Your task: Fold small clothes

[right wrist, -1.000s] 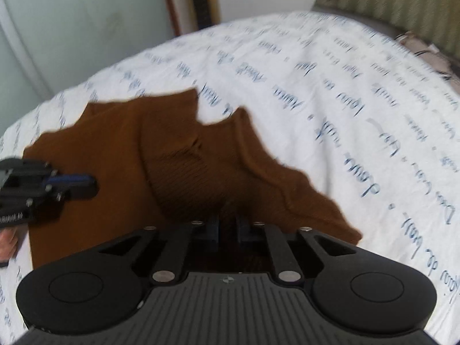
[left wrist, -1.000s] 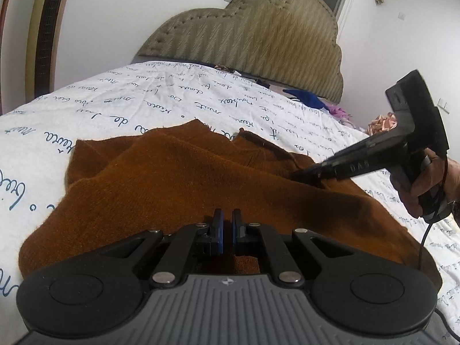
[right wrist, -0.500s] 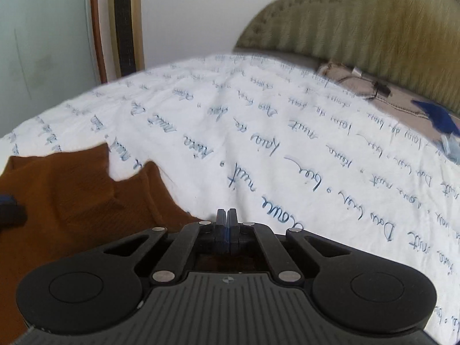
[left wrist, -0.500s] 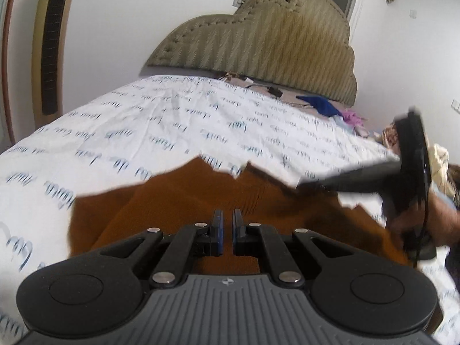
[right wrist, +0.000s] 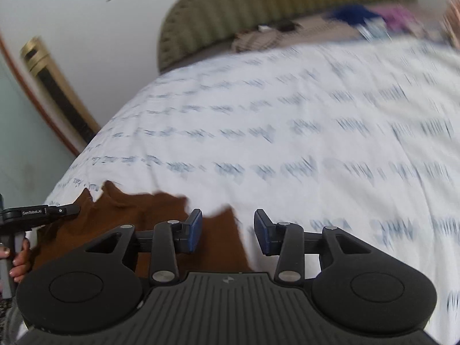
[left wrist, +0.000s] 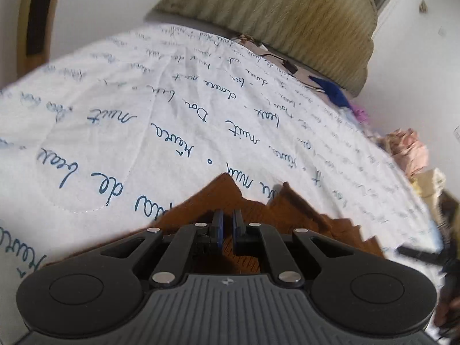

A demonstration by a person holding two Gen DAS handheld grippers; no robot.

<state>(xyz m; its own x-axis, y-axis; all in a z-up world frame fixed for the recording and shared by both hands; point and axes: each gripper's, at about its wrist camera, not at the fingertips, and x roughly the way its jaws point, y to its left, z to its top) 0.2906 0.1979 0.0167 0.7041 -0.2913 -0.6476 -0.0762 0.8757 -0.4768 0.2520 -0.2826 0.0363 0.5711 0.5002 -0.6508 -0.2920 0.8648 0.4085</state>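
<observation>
A brown knitted garment (left wrist: 290,210) lies on the white bedsheet with blue writing (left wrist: 143,109). My left gripper (left wrist: 226,227) sits low over the garment with its blue pads nearly closed and a narrow gap between them; brown cloth shows in the gap, but a grip on it cannot be made out. In the right wrist view the garment (right wrist: 138,218) lies at lower left. My right gripper (right wrist: 227,230) is open and empty over the garment's right edge. The left gripper's tip (right wrist: 61,210) shows at far left.
A padded olive headboard (left wrist: 287,14) stands at the far end of the bed. Blue and pink clothes (left wrist: 333,92) and a cable lie near it. A wooden-framed panel (right wrist: 54,92) leans on the left wall. The right wrist view is motion-blurred.
My right gripper has opened and let go of the garment. Both grippers have pulled back toward the near edge, so less of the garment shows. The left view has tilted.
</observation>
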